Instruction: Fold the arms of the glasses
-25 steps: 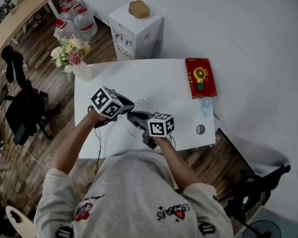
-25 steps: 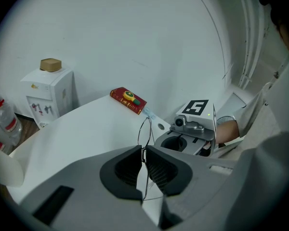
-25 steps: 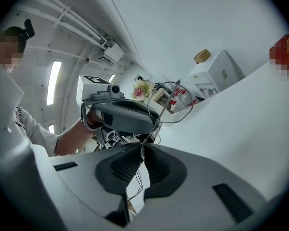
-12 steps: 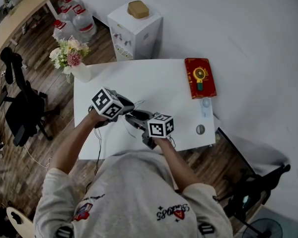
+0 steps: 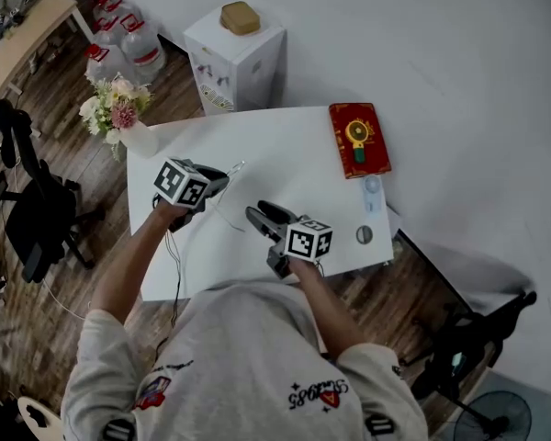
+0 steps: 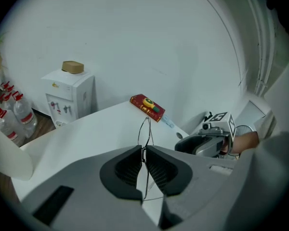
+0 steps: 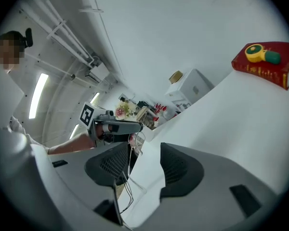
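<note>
Sam: Both claws were close together a moment ago, and now they have pulled apart. The right claw (image 7: 145, 149) was up by the glasses (image 6: 145, 131) then, and it has backed away from them.

Lily: Who has the glasses now?

Sam: The left claw (image 6: 143, 152) does. Its two jaws are pinched tight on the thin wire frame. One round lens rim sticks out past the tips, and a thin wire runs back under the jaws.

Lily: And the right claw?

Sam: It has let go. Its jaws are opening, and only the white desk (image 5: 285, 150) shows between them. It points across at the left claw and the glasses, but it is apart from them.

Lily: Are the glasses lying on the desk?

Sam: They are over the left part of the desk, at the tip of the left claw. I cannot tell if they touch the top. I also cannot tell if the arms are folded, because the wire is too thin to see well.

Lily: What else is there?

Sam: A red book (image 5: 358, 141) lies at the far right edge of the desk. A small round thing (image 5: 365, 235) sits near the right edge, closer to the person. A pale pen-like thing (image 5: 372, 194) lies between it and the book. At the far left corner stand flowers (image 5: 113, 108) in a white vase (image 5: 140, 139). Behind the desk is a white cabinet (image 5: 234, 58) with a brown thing (image 5: 240, 16) on top, and water bottles (image 5: 119, 53) stand beside it.
</note>
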